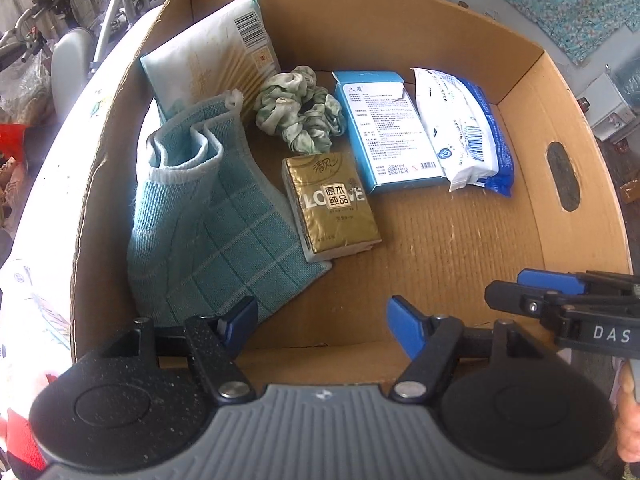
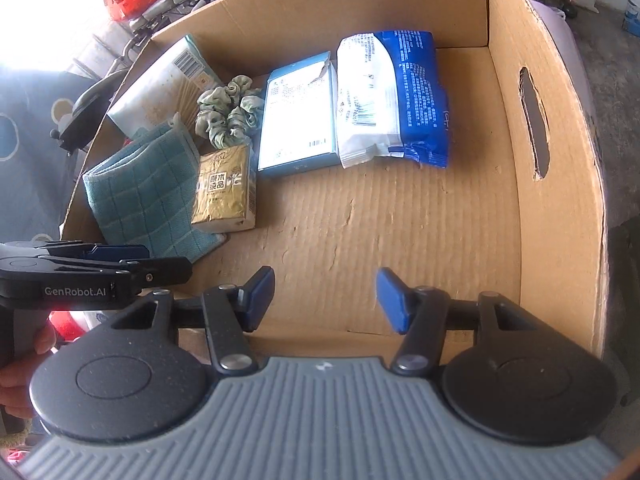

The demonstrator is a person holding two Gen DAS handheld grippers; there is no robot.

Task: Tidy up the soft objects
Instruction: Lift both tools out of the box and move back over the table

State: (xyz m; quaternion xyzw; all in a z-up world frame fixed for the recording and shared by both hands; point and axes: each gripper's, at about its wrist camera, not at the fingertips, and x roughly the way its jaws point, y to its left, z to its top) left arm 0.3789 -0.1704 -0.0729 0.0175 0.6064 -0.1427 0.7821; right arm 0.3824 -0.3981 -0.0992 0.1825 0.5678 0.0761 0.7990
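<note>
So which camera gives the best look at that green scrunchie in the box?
The left wrist view: the scrunchie is larger, sharper and fully visible there. The right wrist view shows it smaller and farther off, with the gold tissue pack just in front.

Wrist views above box (image 1: 400, 20) (shared)

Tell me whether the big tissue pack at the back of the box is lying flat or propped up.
Propped up. The big tissue pack leans tilted against the cardboard box wall, its lower edge behind the blue cloth.
</note>
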